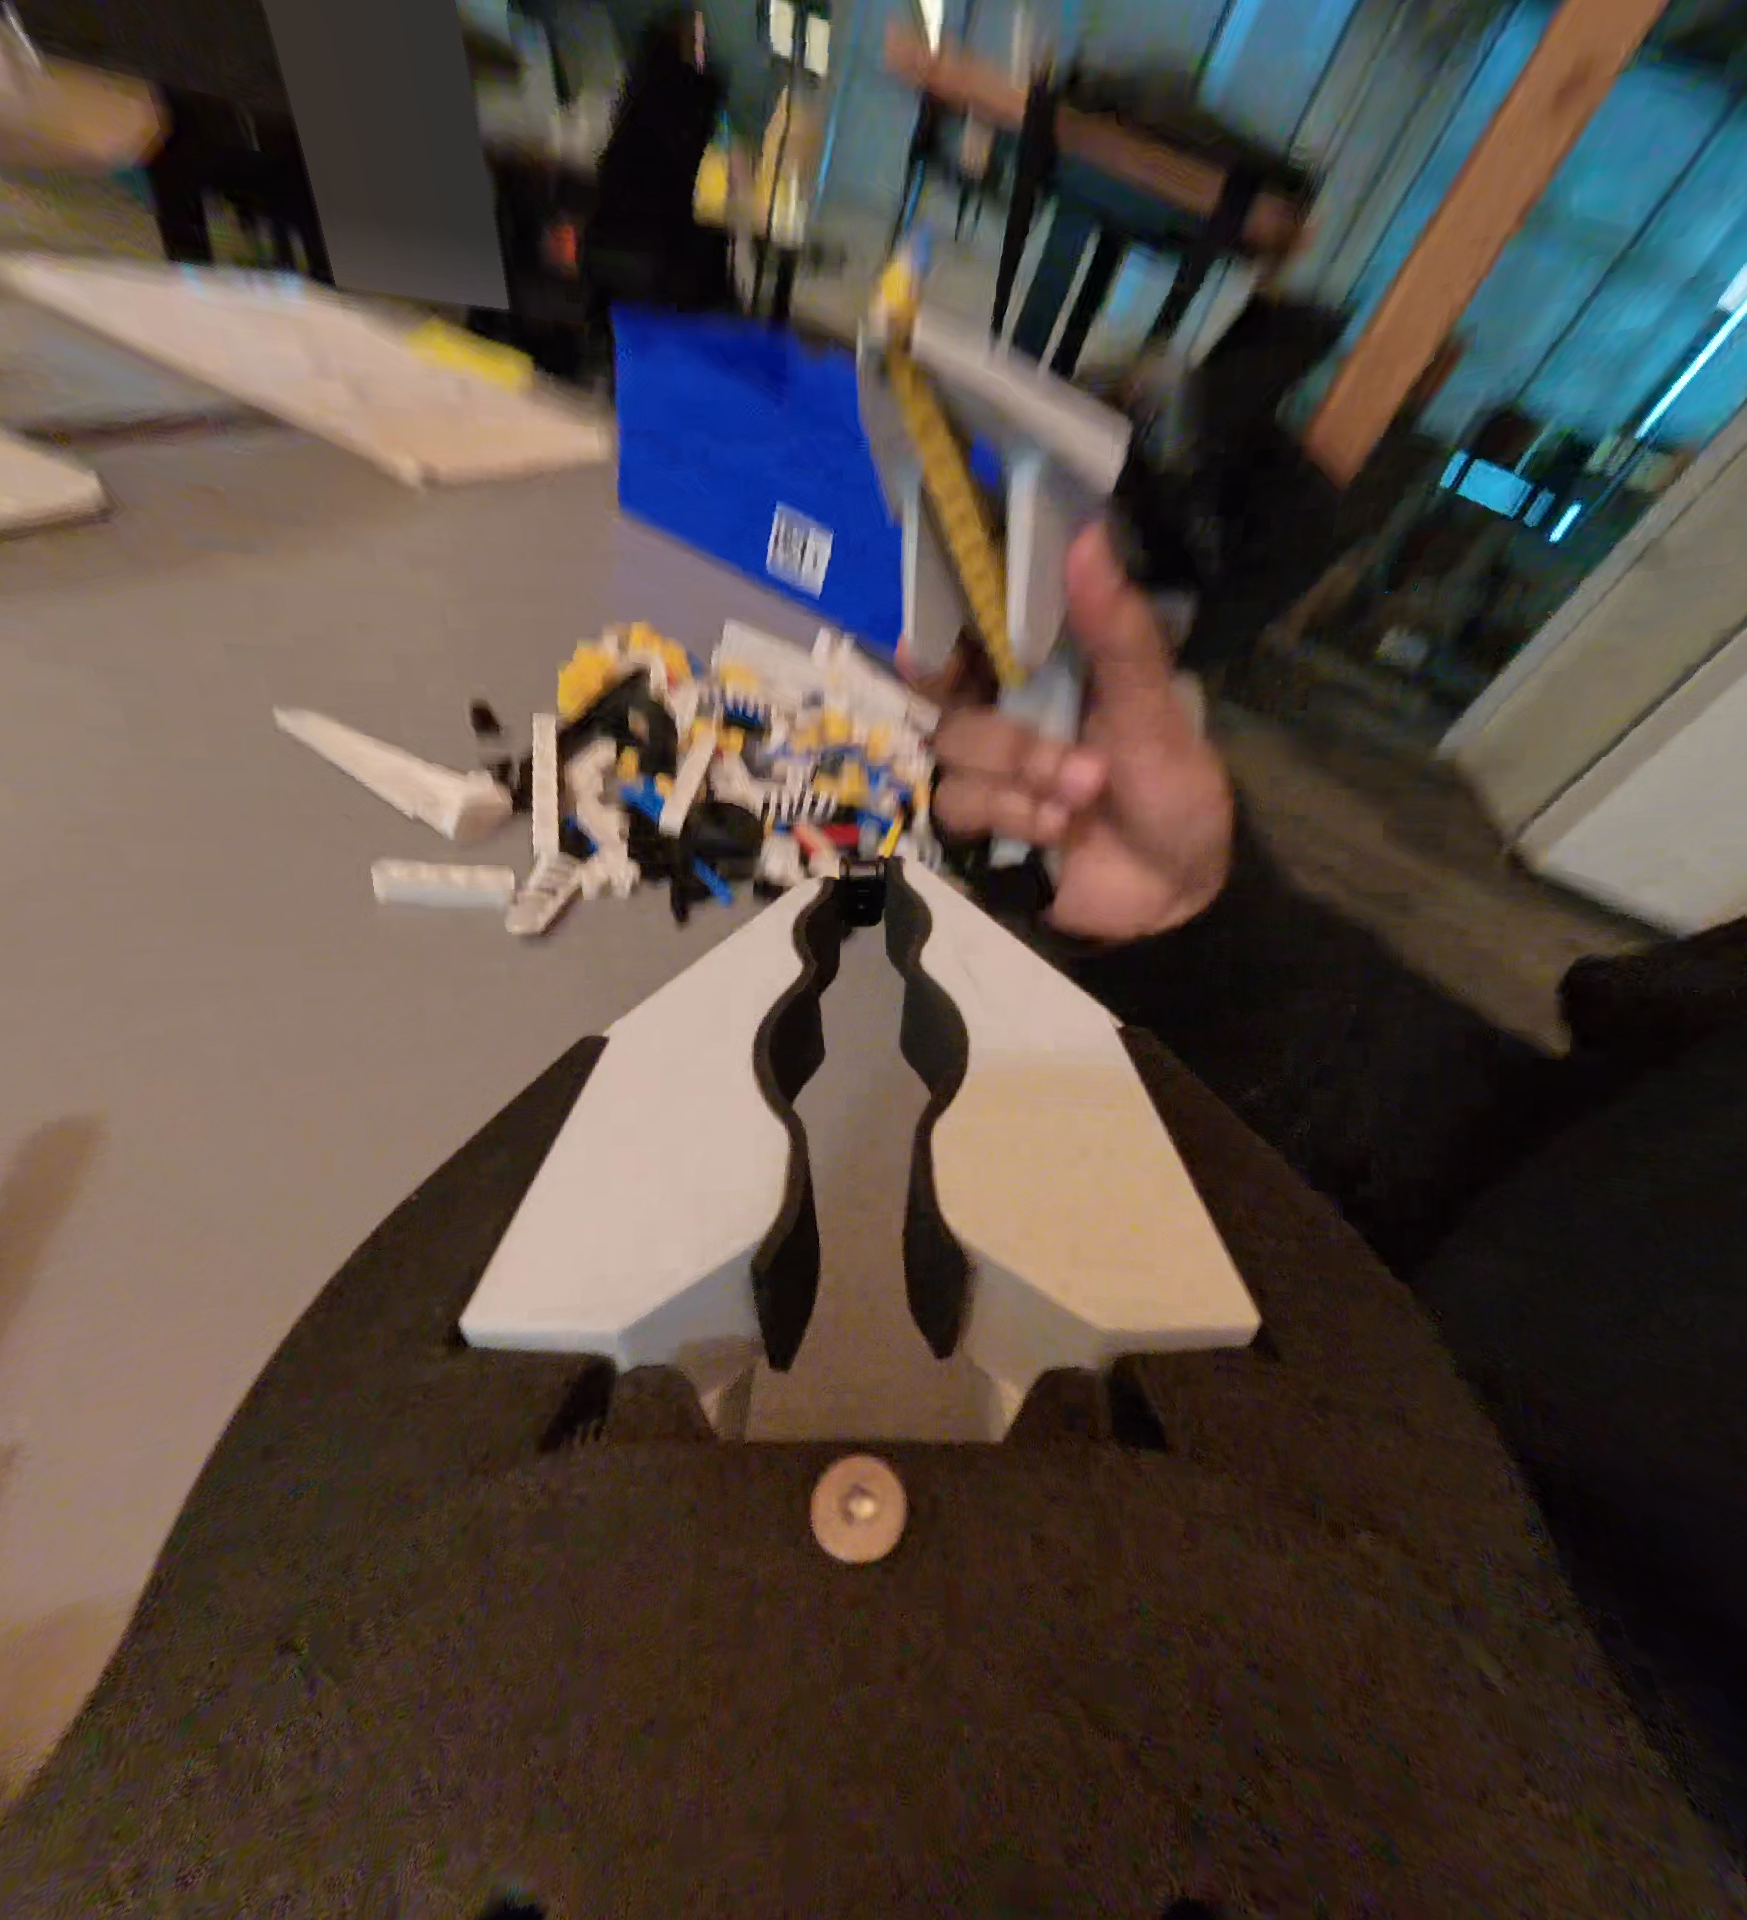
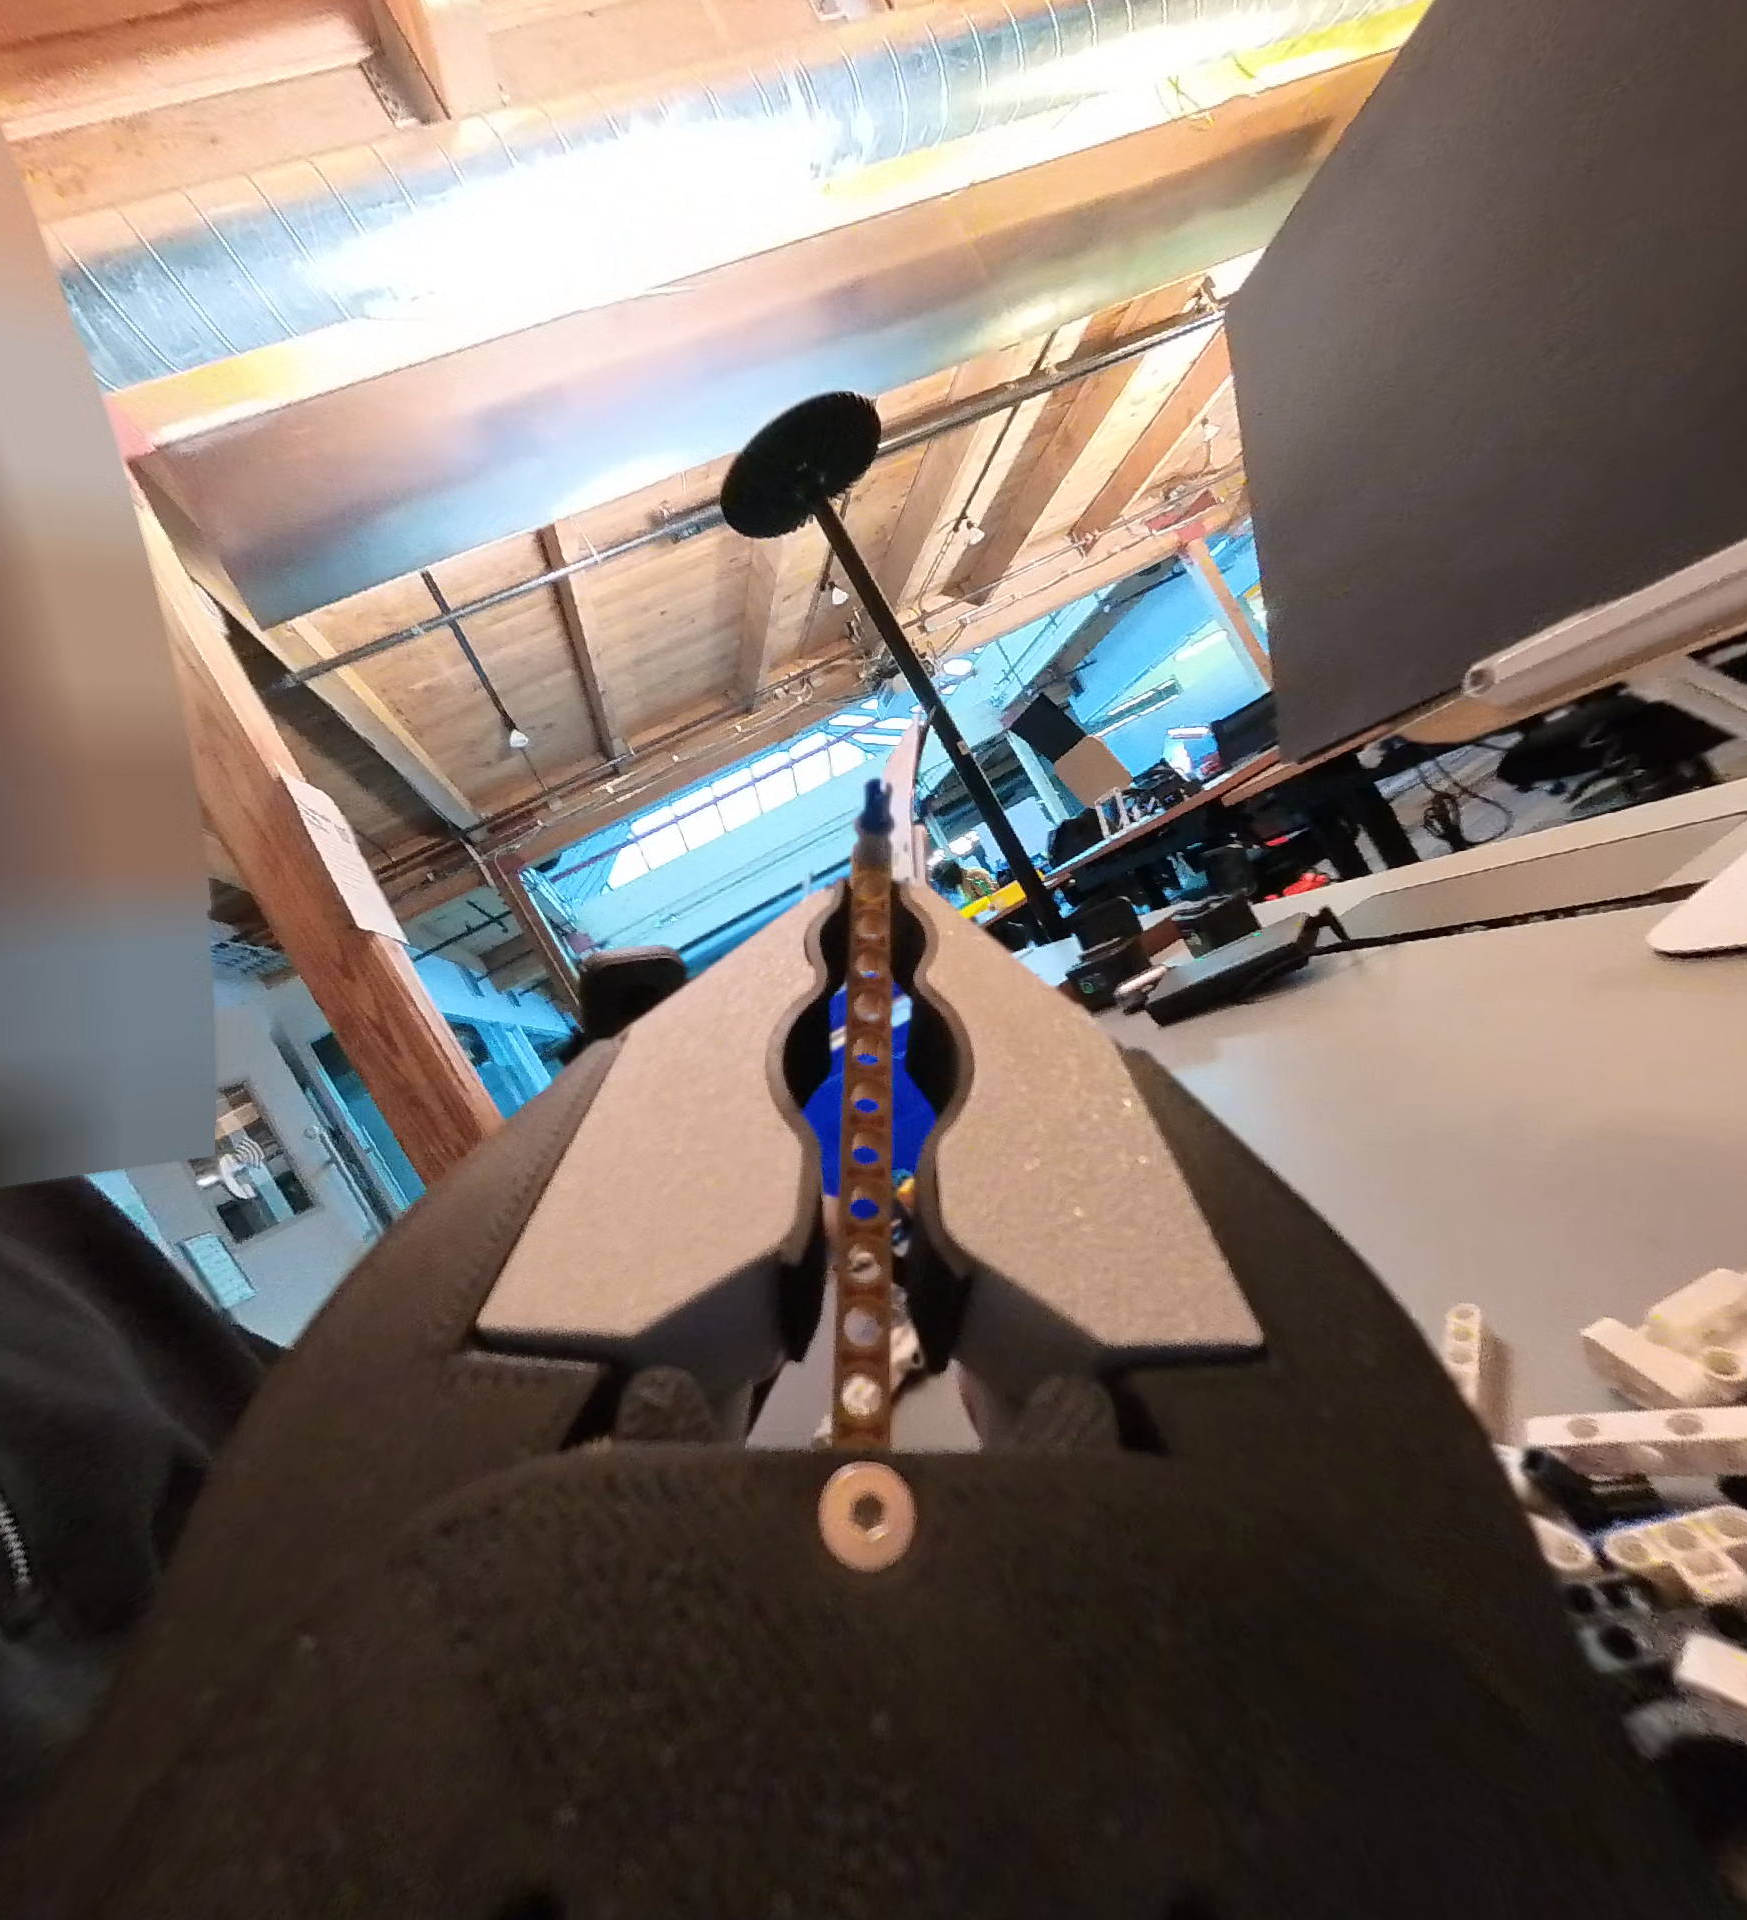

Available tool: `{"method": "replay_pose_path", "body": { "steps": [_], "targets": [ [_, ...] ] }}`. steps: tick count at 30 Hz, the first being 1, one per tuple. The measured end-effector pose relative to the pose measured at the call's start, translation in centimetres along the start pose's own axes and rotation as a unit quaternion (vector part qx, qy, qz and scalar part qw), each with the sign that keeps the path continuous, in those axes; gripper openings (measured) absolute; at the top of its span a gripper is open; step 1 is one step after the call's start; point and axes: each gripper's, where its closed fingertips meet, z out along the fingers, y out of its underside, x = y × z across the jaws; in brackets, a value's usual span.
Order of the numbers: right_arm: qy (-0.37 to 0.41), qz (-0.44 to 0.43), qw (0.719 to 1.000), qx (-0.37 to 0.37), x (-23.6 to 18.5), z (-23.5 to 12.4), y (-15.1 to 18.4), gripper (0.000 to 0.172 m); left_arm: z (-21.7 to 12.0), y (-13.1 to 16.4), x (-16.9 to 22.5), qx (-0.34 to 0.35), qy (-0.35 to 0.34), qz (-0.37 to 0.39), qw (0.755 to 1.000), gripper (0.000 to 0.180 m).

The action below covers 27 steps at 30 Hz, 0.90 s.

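The left gripper (image 1: 856, 896) has its tips pinched on a small black piece (image 1: 858, 902), pads pressing it from both sides, right at the near edge of the pile of building pieces (image 1: 703, 790) on the grey bench (image 1: 225, 644). Over in the right wrist view, the right gripper (image 2: 874, 914) is closed on a long yellow beam with holes (image 2: 864, 1122), lying lengthwise between the fingers, a blue pin (image 2: 874, 805) poking out past the tips. That gripper points up toward the ceiling, well clear of the bench.

In the left view a hand (image 1: 1108, 769) holds the right gripper raised beside the pile, near a blue box (image 1: 744, 447).

How far along? Each gripper holds one part, apart from each other; most pieces lie loose.

Room: open bench left of the pile; white pieces (image 2: 1679, 1444) crowd the right, a monitor (image 2: 1523, 364) behind.
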Motion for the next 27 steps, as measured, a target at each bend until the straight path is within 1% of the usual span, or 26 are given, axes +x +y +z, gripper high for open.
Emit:
{"method": "replay_pose_path", "body": {
  "steps": [2,4,6,10,11,12,14,15,16,18,20,22,25,27],
  "targets": [
    [0.020,-0.035,0.999,-0.014,0.0,-0.1,-0.1,0.005,1.9,2.0,-1.2,-0.074,-0.046,0.016,0.996,0.007],
    [0.043,-0.080,0.996,-0.024,-0.3,-0.4,-0.5,0.005,3.9,3.0,-1.8,-0.118,-0.065,0.042,0.990,0.006],
    [0.072,-0.132,0.988,-0.033,-0.2,-1.1,-1.2,0.005,6.1,3.6,-2.5,-0.159,-0.072,0.046,0.984,0.007],
    [0.140,-0.219,0.965,-0.035,1.0,-3.1,-2.4,0.005,10.5,4.5,-4.3,-0.206,-0.067,0.026,0.976,0.007],
    [0.146,-0.226,0.963,-0.030,1.2,-3.4,-2.5,0.005,11.2,4.6,-4.9,-0.211,-0.075,0.011,0.974,0.010],
    [0.149,-0.225,0.963,-0.027,1.5,-3.5,-2.5,0.005,11.6,4.3,-5.2,-0.206,-0.081,-0.003,0.975,0.022],
    [0.144,-0.206,0.967,-0.034,1.8,-3.6,-2.1,0.005,11.6,2.8,-4.7,-0.160,-0.067,-0.014,0.985,0.048],
    [0.140,-0.198,0.970,-0.037,1.9,-3.5,-1.9,0.005,11.3,1.7,-4.2,-0.124,-0.054,-0.012,0.991,0.053],
    [0.138,-0.188,0.972,-0.038,2.0,-3.5,-1.8,0.005,10.8,0.3,-3.5,-0.084,-0.032,-0.010,0.996,0.054],
    [0.120,-0.166,0.978,-0.039,1.7,-3.2,-1.4,0.005,9.4,-2.6,-1.2,0.005,0.041,-0.025,0.999,0.053],
    [0.098,-0.146,0.983,-0.047,1.4,-2.6,-0.7,0.005,7.6,-5.2,0.5,0.079,0.113,-0.069,0.988,0.054],
    [0.071,-0.126,0.987,-0.063,0.9,-1.8,0.4,0.005,6.2,-6.7,1.0,0.125,0.167,-0.120,0.971,0.053],
    [0.030,-0.100,0.991,-0.085,-0.2,-0.8,1.8,0.005,5.0,-7.5,1.5,0.152,0.228,-0.179,0.945,0.040],
    [0.022,-0.105,0.989,-0.107,-0.4,-0.4,2.8,0.005,4.4,-7.8,1.8,0.166,0.250,-0.200,0.933,0.029]
  ]
}}
